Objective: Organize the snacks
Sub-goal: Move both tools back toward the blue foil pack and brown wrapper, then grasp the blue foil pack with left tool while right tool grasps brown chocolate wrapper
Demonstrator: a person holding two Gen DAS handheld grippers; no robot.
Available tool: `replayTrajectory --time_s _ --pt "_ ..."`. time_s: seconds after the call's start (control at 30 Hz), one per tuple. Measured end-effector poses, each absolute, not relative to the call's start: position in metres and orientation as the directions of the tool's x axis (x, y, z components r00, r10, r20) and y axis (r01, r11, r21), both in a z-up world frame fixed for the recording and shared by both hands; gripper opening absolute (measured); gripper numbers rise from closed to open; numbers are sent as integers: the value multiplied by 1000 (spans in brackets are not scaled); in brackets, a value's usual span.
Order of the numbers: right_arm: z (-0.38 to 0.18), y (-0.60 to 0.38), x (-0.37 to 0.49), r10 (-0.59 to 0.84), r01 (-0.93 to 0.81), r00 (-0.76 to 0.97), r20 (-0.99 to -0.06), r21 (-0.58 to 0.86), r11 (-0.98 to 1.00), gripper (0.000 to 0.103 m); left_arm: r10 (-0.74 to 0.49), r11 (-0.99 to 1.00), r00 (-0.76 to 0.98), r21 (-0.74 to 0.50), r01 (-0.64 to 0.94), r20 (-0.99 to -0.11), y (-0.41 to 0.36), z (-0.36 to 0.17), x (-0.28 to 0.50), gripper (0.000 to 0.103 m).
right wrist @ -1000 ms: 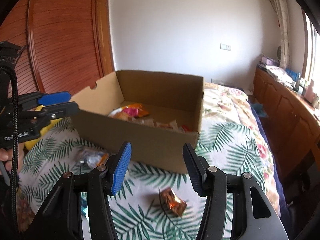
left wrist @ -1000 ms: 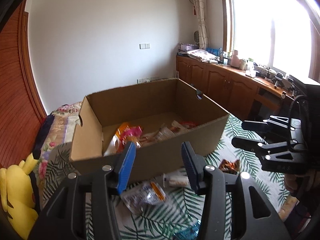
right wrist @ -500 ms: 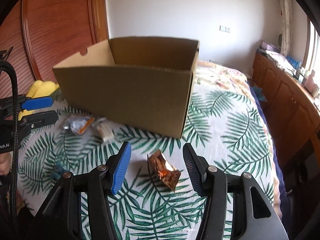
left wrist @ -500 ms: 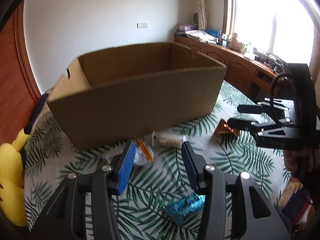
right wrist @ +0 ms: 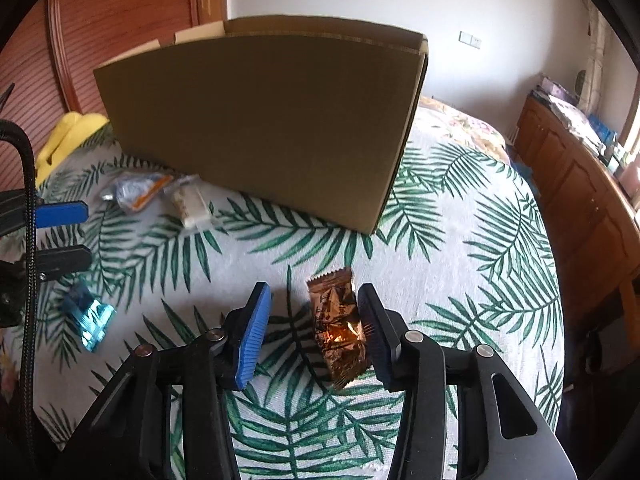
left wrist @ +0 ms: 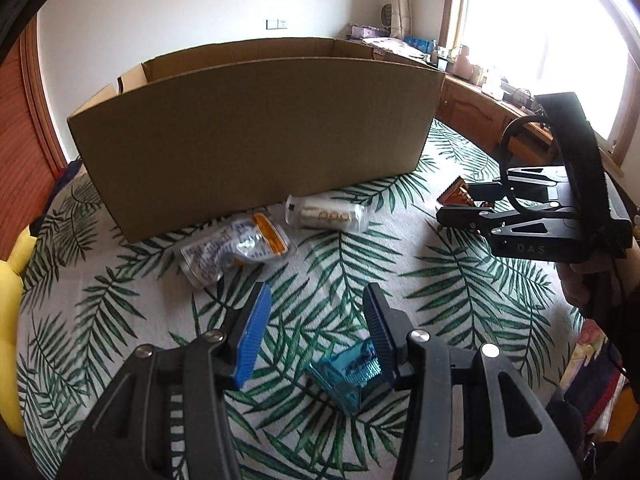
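Brown foil snack [right wrist: 338, 322] lies on the palm-print bedspread [right wrist: 472, 248], in front of the cardboard box [right wrist: 260, 120] off its near right corner. Right gripper [right wrist: 314, 328] straddles it: jaws are closing, packet between them, right pad right against the wrapper, left pad clear with bare cloth in the gap. Not pinched yet.

Blue foil snack [left wrist: 348, 368] sits further out from the box front, toward the left. Left gripper [left wrist: 316, 328] is spread partway over it; the packet lies low by the right pad (contact unclear), nothing gripped.

Close to the box's front wall: a clear bag with orange print [left wrist: 236, 246] and a clear pack of pale biscuits [left wrist: 324, 214], side by side, near each other. Both lie between the left gripper and the box. Yellow plush [right wrist: 68, 136] sits past the box's left end. Wooden cabinets [right wrist: 580, 200] run along well right of the box.

Versus a second ago: both grippers have dropped, so the box wall now hides the snacks inside that were visible from above. Right jaws are narrower than before; left jaws are at the same spread. The brown snack was ahead of the right fingers, now it is between them.
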State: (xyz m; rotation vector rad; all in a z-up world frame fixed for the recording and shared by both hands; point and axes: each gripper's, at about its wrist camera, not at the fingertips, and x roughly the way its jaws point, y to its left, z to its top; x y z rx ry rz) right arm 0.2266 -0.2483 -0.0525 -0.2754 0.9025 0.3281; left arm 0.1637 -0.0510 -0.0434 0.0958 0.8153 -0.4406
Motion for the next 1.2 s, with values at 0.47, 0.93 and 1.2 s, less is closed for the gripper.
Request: replayTrajectory --time_s 0.47,0.93,1.2 --pt "-61 -257 217 188 -378 581 -792 -58 924 38 -362 889 569 -90 449 -739 -36 -52 142 52" --pt "-61 -255 219 180 -372 583 -792 -64 926 38 -385 854 552 -59 517 -740 -42 -43 123 55" --pt "-61 -255 219 180 -372 583 -792 -63 926 38 -360 841 526 -24 541 -770 -58 -54 130 56"
